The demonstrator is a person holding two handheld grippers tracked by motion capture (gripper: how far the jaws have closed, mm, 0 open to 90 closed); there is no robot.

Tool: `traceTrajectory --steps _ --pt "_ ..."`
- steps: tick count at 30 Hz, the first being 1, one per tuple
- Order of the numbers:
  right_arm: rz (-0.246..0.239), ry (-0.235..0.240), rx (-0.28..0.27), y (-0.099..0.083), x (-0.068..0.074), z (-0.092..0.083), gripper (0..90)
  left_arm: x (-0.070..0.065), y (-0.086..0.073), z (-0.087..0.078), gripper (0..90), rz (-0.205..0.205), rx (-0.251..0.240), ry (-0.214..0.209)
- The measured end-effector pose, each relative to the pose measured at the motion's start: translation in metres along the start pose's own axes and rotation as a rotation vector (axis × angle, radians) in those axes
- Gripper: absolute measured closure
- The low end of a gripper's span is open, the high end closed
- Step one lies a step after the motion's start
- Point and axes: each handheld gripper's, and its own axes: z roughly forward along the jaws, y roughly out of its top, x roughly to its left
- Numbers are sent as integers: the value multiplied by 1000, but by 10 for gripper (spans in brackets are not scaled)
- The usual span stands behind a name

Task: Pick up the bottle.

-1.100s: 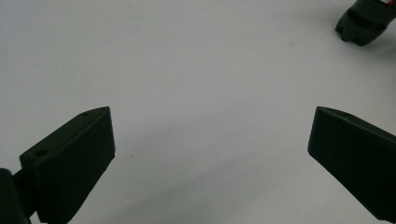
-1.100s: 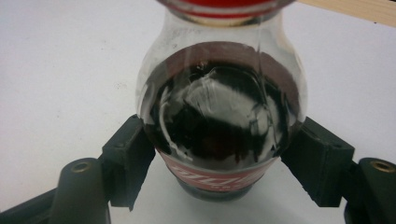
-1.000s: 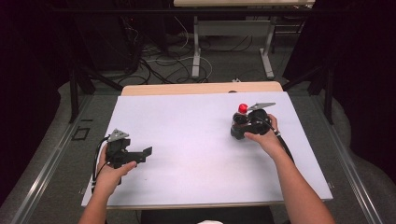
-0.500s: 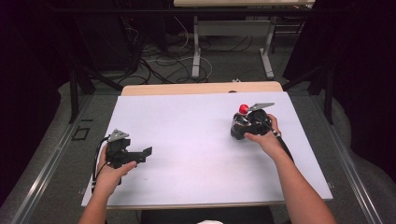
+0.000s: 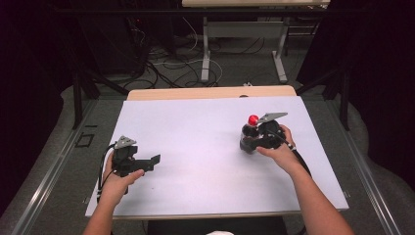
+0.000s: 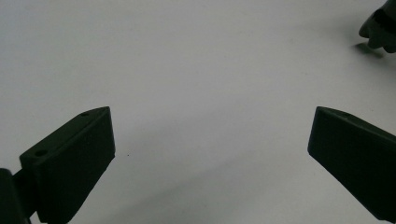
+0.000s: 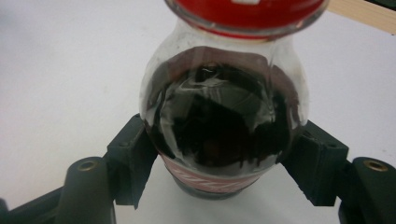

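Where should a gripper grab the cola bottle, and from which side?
Take the cola bottle level from the side, on the round body just above the label, below the red cap. It stands upright and the body is widest there, so flat pads seat well. The right gripper is shut on it exactly so.

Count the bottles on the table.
1. The bottle stands at the table's right side, clamped in the right gripper; the right gripper view shows its dark drink and red cap.
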Motion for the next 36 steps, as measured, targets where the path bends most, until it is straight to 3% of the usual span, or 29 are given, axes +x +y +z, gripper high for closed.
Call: traceTrajectory --steps 3,7,10,11,15,19,20,22,23,24,25,26,28,29,32,33,36 --pt "-16 -2 -1 -1 7 -5 307 -3 0 2 9 -1 -5 -3" --pt "-46 51 -21 -3 21 -16 309 -7 1 3 9 20 -8 -2" --pt "-66 62 -47 -3 34 -22 309 -12 3 4 12 23 -2 -19" --pt "-67 72 -26 -3 38 -24 309 -14 4 3 13 44 10 -25" --pt "-103 109 -35 -4 53 -28 309 -27 9 3 20 74 -7 -49" --pt "-152 152 -17 -4 70 -27 309 -45 15 -1 49 113 -37 -93" --pt "-156 165 -15 -5 73 -27 310 -54 21 -4 56 144 -54 -120" --pt "-181 190 -5 -6 78 -26 310 -66 28 -7 57 164 -63 -160" --pt "-184 205 1 -7 81 -25 309 -66 28 -7 58 164 -63 -160" --pt "-187 219 13 -8 84 -26 309 -78 36 -10 68 190 -66 -212" --pt "-193 226 10 -8 86 -25 309 -78 36 -10 88 190 -66 -212" --pt "-194 234 14 -9 88 -24 309 -92 44 -12 122 223 -87 -229" --pt "-213 247 32 -10 92 -23 310 -99 48 -12 170 232 -94 -249" --pt "-218 250 41 -11 95 -23 309 -111 55 -12 174 272 -98 -283" --pt "-230 251 50 -11 100 -22 309 -122 60 -11 233 299 -99 -313" --pt "-234 260 40 -12 102 -22 309 -130 65 -8 246 317 -97 -353" --pt "-250 267 37 -11 105 -24 309 -137 70 -6 279 322 -89 -381"
